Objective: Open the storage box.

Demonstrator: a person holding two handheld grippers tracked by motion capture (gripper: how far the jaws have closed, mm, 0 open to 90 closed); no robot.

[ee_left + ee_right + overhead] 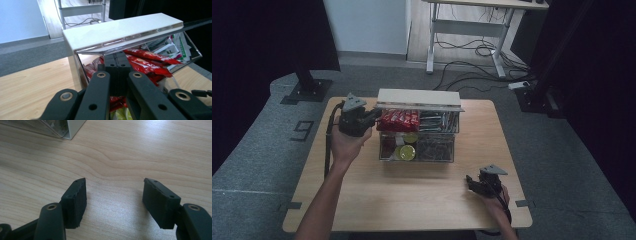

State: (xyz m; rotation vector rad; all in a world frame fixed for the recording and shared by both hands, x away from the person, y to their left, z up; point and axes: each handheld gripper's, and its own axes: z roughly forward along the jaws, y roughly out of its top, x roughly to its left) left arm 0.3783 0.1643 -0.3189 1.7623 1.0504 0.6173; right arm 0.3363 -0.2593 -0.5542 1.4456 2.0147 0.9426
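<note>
A clear two-tier organizer with a white top [419, 97] stands at the back middle of the wooden table [412, 200]. Its upper bin holds red snack packets [398, 120]; the lower tier holds yellow-green round items [407, 151]. My left gripper [374, 116] is raised at the organizer's left end, jaws shut together. In the left gripper view its tips [117, 55] sit right under the white top [120, 32], against the clear front flap, with red packets [147, 62] behind. My right gripper [469, 181] rests low near the table's front right, open over bare wood [115, 187].
White-and-green packets [177, 47] fill the far side of the upper bin. A corner of the organizer [67, 127] shows at the top left of the right gripper view. A desk frame and floor cables [472, 50] lie beyond the table.
</note>
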